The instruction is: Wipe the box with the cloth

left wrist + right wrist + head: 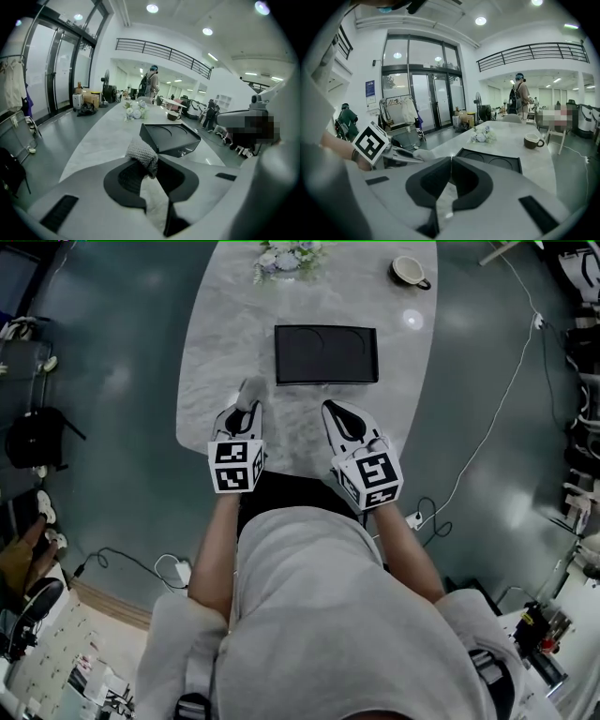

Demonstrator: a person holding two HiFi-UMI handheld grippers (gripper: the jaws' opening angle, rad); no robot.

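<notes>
A flat black box [326,354] lies in the middle of the white marble table [216,352]; it shows as a black box [169,137] in the left gripper view and a black box [492,162] in the right gripper view. My left gripper [249,401] is shut on a small grey knitted cloth [251,390], just off the box's near left corner. The cloth [143,154] bulges out between the pads. My right gripper [330,411] is shut and empty, near the table's front edge below the box.
A bunch of white flowers [289,259] and a cup on a saucer [409,270] stand at the table's far end. A white cable [502,409] runs over the floor at the right. People [151,84] stand far behind the table.
</notes>
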